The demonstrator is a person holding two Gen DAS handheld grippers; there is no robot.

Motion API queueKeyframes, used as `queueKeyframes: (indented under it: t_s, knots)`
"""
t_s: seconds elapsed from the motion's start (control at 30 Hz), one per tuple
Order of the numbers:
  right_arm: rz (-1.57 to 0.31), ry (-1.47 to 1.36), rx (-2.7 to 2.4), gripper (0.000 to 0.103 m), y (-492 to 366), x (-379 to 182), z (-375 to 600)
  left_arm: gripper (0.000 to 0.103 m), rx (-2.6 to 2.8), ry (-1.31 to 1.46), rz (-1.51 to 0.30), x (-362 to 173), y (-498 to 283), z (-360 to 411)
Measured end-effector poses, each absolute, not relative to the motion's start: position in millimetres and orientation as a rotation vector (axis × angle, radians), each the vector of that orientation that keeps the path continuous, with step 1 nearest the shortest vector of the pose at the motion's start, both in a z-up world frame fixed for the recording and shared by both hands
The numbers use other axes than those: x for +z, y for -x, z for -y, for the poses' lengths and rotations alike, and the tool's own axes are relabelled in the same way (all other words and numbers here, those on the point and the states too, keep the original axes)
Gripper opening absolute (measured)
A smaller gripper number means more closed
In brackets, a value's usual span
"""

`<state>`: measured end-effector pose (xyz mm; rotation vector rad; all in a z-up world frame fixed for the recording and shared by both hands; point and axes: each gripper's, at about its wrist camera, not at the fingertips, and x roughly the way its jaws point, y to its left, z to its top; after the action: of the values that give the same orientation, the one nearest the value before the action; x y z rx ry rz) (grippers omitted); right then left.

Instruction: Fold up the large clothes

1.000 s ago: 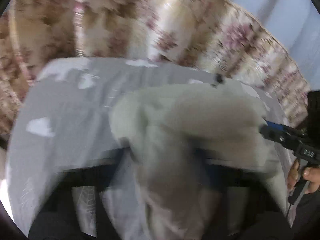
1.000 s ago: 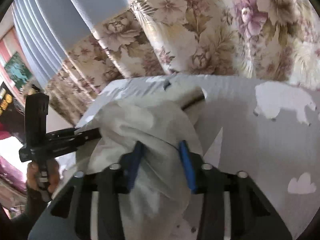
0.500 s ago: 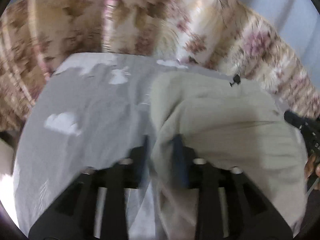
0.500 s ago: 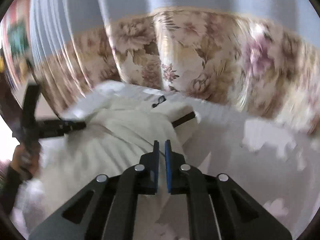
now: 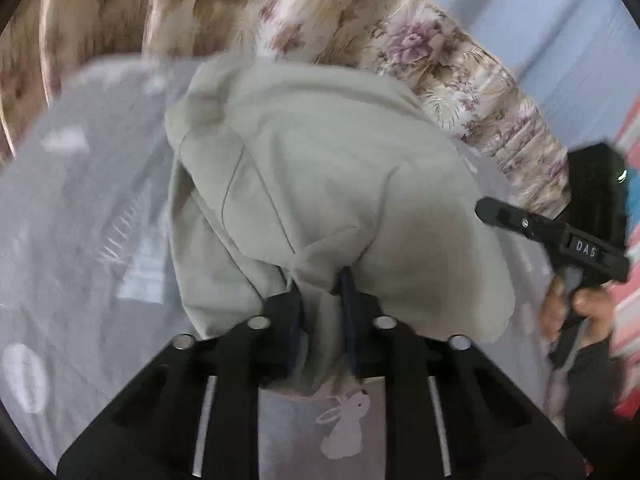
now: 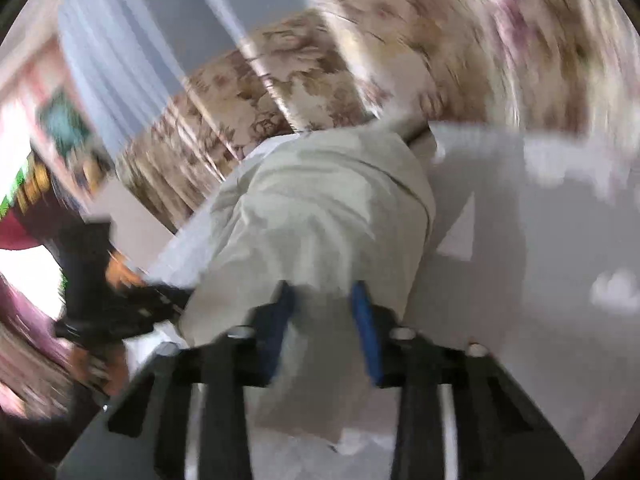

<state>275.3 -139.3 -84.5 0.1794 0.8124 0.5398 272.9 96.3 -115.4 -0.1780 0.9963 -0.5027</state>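
Matt cloth garment [image 5: 328,168], printed sheet [image 5: 88,208]

Grey bed sheet [image 5: 80,208] spread over the bed, printed with white clouds and a white rabbit [image 5: 346,428] at the near edge. Behind it, on the far side, floral curtain [image 5: 440,64] in beige and pink. Further right, pale blue curtain [image 5: 560,32]. Very blurred at far left: a green picture [image 6: 64,124].

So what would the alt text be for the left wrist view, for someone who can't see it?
The left gripper pinches a bunched fold of a pale beige garment lying on a grey bedsheet printed with white animals. At right, a hand holds the right gripper.
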Motion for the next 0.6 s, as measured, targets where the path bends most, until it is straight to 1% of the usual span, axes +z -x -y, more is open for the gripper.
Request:
queueKeyframes:
  t_s: [0.03, 0.07, 0.1, 0.13, 0.17, 0.2, 0.23, 0.27, 0.3, 0.33, 0.37, 0.4, 0.43, 0.47, 0.5, 0.53, 0.57, 0.6]
  knots:
    - [-0.793, -0.081, 0.517, 0.002, -266.9, -75.9, 131.5, 0.007, -0.507, 0.158, -0.971, -106.0, -264.3, -96.6]
    - [-0.782, 0.012, 0.504, 0.0, -260.3, -72.0, 124.0, 0.007, -0.512, 0.156, -0.942, -96.5, -254.3, -101.3]
    - [-0.793, 0.057, 0.496, 0.0, -258.6, -74.2, 120.3, 0.007, -0.512, 0.155, -0.934, -94.7, -252.4, -104.7]
    - [-0.803, 0.073, 0.493, 0.0, -259.3, -76.8, 118.4, 0.008, -0.503, 0.158, -0.944, -99.6, -253.5, -109.2]
    - [-0.81, 0.094, 0.484, 0.0, -259.8, -81.0, 117.2, 0.009, -0.493, 0.185, -0.997, -115.2, -259.6, -113.7]
    - [-0.81, 0.15, 0.432, 0.0, -260.7, -84.8, 113.3, 0.009, -0.486, 0.191, -1.027, -126.6, -262.4, -114.5]
    - [-0.819, 0.264, 0.346, 0.0, -262.6, -93.4, 110.1, 0.009, -0.46, 0.159, -1.03, -134.1, -261.7, -112.5]
    - [-0.856, 0.26, 0.34, 0.0, -264.4, -102.4, 116.9, 0.01, -0.422, 0.103, -1.01, -135.1, -258.5, -109.6]
    - [-0.891, 0.183, 0.368, 0.0, -266.2, -108.5, 128.5, 0.012, -0.408, 0.092, -1.002, -133.0, -255.8, -110.9]
    - [-0.906, 0.126, 0.371, 0.0, -266.5, -113.9, 142.0, 0.017, -0.404, 0.099, -1.005, -130.0, -255.5, -113.5]
    - [-0.903, 0.102, 0.347, 0.003, -265.5, -115.2, 152.4, 0.031, -0.388, 0.105, -0.999, -123.7, -253.6, -118.8]
    - [-0.902, 0.077, 0.333, 0.003, -264.2, -115.7, 160.6, 0.056, -0.362, 0.11, -0.977, -116.0, -249.9, -123.5]
    - [-0.902, 0.027, 0.334, 0.004, -262.8, -114.9, 171.1, 0.069, -0.329, 0.11, -0.958, -109.0, -246.3, -128.4]
    - [-0.893, -0.003, 0.327, 0.008, -262.6, -113.6, 177.7, 0.086, -0.303, 0.11, -0.935, -100.4, -241.2, -133.8]
    - [-0.882, -0.029, 0.313, 0.036, -261.6, -112.6, 183.7, 0.093, -0.285, 0.11, -0.909, -91.8, -238.4, -136.5]
    - [-0.868, -0.061, 0.294, 0.073, -260.4, -111.9, 190.1, 0.094, -0.257, 0.086, -0.842, -85.6, -235.0, -139.5]
    - [-0.847, -0.089, 0.285, 0.079, -259.4, -110.3, 193.9, 0.096, -0.246, 0.088, -0.832, -81.0, -232.9, -141.9]
    - [-0.826, -0.115, 0.286, 0.079, -259.9, -109.3, 197.1, 0.099, -0.247, 0.097, -0.831, -78.1, -234.6, -142.1]
